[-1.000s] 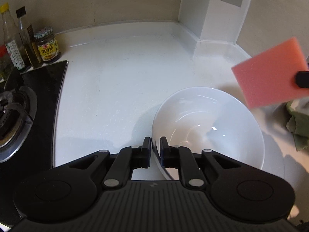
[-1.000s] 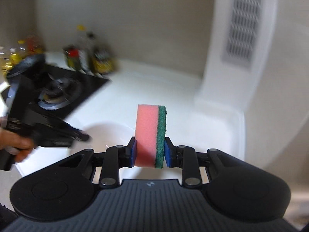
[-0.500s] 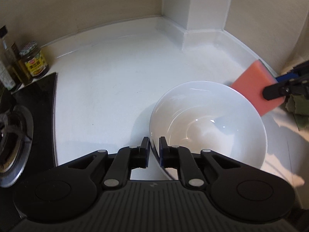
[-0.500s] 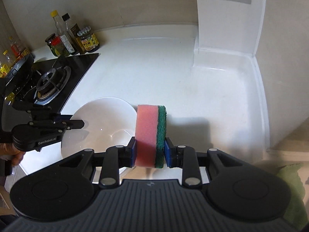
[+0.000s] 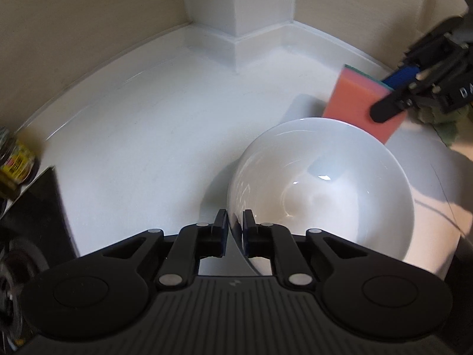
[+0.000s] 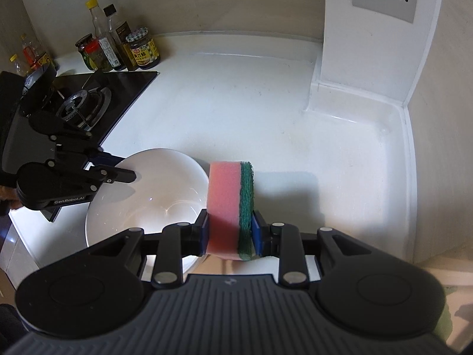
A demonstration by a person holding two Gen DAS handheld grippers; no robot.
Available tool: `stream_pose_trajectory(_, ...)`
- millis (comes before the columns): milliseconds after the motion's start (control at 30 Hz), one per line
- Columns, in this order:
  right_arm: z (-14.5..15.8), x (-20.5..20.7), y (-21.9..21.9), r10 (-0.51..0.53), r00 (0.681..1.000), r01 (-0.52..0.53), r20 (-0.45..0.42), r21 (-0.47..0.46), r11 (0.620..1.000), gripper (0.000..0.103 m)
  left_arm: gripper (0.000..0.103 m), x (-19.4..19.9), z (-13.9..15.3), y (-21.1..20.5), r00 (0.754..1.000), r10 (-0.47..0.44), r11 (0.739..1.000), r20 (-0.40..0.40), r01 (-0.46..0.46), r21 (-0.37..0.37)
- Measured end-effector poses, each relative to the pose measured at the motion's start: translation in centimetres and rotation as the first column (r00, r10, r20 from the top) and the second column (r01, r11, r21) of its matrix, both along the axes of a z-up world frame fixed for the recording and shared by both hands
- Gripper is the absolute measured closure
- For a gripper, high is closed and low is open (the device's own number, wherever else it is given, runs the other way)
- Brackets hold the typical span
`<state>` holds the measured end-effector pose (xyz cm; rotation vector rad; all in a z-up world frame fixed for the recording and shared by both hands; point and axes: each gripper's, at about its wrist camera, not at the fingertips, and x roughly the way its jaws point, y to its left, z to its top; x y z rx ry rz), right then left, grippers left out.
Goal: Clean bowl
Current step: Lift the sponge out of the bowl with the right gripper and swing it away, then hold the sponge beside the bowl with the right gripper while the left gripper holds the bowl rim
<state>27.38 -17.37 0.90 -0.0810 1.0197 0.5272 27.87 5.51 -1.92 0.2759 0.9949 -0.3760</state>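
A white bowl (image 5: 325,183) (image 6: 147,195) stands upright on the white counter (image 5: 147,124). My left gripper (image 5: 234,222) (image 6: 124,167) straddles the bowl's near rim, one finger inside and one outside. Its jaws are opening, and a thin gap shows beside the rim. My right gripper (image 6: 230,224) (image 5: 390,97) is shut on a pink sponge (image 6: 227,189) (image 5: 354,103) with a green scouring side. The sponge stands on edge, just outside the bowl's rim on the side away from the left gripper. The bowl looks empty inside.
A black gas hob (image 6: 82,106) lies left of the bowl, with sauce jars and bottles (image 6: 142,48) behind it. A white boxed column (image 6: 369,44) with a vent fills the back corner. A green cloth (image 5: 443,124) lies at the counter's right.
The right gripper has come down with the sponge, from high over the counter to beside the bowl's rim. The left gripper has rolled a little at the rim, its jaws slightly wider.
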Motion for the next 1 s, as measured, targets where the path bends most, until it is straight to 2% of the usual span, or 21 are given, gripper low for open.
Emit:
stream_pose_trajectory(67, 0.0, -0.4, -0.3, -0.006, 1.0, 0.005, 0.011, 0.012, 1.0, 0.078, 0.084, -1.0, 0.0, 0.3, 0.992, 0.128, 0.991, -0.002, -0.128, -0.025)
stream_pose_trajectory(167, -0.1, -1.0, -0.6, -0.013, 0.999, 0.012, 0.03, 0.024, 1.0, 0.078, 0.084, -2.5, -0.7, 0.1, 0.968, 0.25, 0.968, 0.007, -0.249, -0.033)
stream_pose_trajectory(267, -0.2, -1.5, -0.7, -0.02, 0.999, 0.019, 0.045, 0.034, 0.999, 0.078, 0.085, -3.0, -1.6, -0.2, 0.962, 0.273, 0.962, 0.011, -0.272, -0.035)
stream_pose_trajectory(400, -0.1, -2.1, 0.1, 0.004, 0.998, -0.005, 0.062, 0.017, 1.0, 0.078, 0.085, -3.4, -1.9, -0.5, 0.977, 0.215, 0.977, 0.013, -0.215, -0.016)
stream_pose_trajectory(500, 0.0, -1.8, 0.4, 0.023, 0.997, -0.023, 0.069, 0.001, 1.0, 0.078, 0.086, -2.5, -2.4, -0.8, 0.995, 0.103, 0.994, 0.017, -0.103, 0.036)
stream_pose_trajectory(567, 0.0, -1.3, 0.5, 0.027, 0.998, -0.027, 0.063, 0.003, 1.0, 0.078, 0.086, -2.0, -2.3, -0.9, 1.0, -0.013, 0.998, 0.016, 0.012, 0.057)
stream_pose_trajectory(667, 0.2, -0.7, 0.9, 0.05, 0.997, -0.049, 0.052, -0.019, 0.999, 0.078, 0.086, -1.1, -2.3, -1.0, 0.984, -0.177, 0.981, 0.015, 0.175, 0.087)
stream_pose_trajectory(800, 0.2, 0.1, 1.1, 0.062, 0.998, -0.061, 0.032, -0.032, 0.998, 0.078, 0.086, -0.2, -2.2, -0.8, 0.954, -0.298, 0.951, 0.018, 0.295, 0.089)
stream_pose_trajectory(867, 0.2, 0.1, 1.0, 0.06, 0.998, -0.06, 0.023, -0.03, 0.998, 0.078, 0.086, 0.2, -2.0, -0.7, 0.958, -0.288, 0.955, 0.015, 0.286, 0.079)
stream_pose_trajectory(933, 0.1, 0.0, 1.0, 0.063, 0.998, -0.062, 0.025, -0.03, 0.998, 0.078, 0.085, 0.0, -1.6, -0.4, 0.98, -0.198, 0.979, 0.012, 0.197, 0.048)
stream_pose_trajectory(967, 0.1, 0.0, 1.0, 0.062, 0.998, -0.061, 0.025, -0.026, 0.998, 0.078, 0.085, -0.1, -1.3, 0.0, 0.995, -0.103, 0.994, -0.011, 0.104, 0.018)
stream_pose_trajectory(1000, 0.0, 0.0, 0.9, 0.06, 0.998, -0.059, 0.024, -0.02, 0.998, 0.078, 0.085, -0.3, -1.2, 0.1, 0.998, -0.057, 0.998, -0.018, 0.058, 0.006)
